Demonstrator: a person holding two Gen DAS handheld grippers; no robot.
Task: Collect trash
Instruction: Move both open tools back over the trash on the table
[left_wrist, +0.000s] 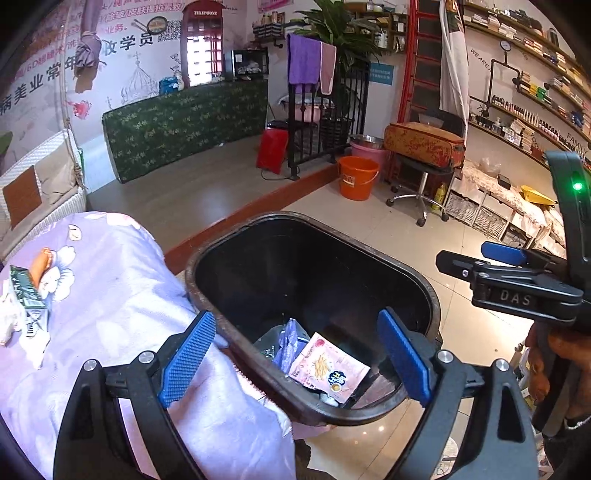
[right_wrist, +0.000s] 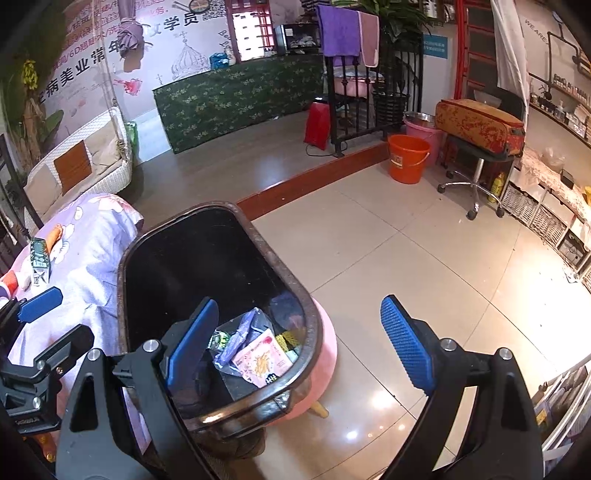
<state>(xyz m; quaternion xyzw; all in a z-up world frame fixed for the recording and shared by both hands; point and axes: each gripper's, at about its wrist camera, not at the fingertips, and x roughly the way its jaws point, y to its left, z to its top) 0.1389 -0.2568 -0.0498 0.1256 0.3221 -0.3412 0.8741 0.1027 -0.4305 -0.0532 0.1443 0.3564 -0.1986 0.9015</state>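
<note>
Both the left gripper (left_wrist: 297, 356) and right gripper (right_wrist: 310, 343) gape empty; "DAS" marks the right.

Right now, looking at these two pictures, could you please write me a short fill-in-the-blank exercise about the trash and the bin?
1. The pink snack packet lies inside the black ____.
2. The left gripper holds ____ between its blue pads.
3. The green carton lies on the ____ floral cloth.
4. Farther away on the floor stands an ____ bucket.

Missing words: bin; nothing; purple; orange
</note>
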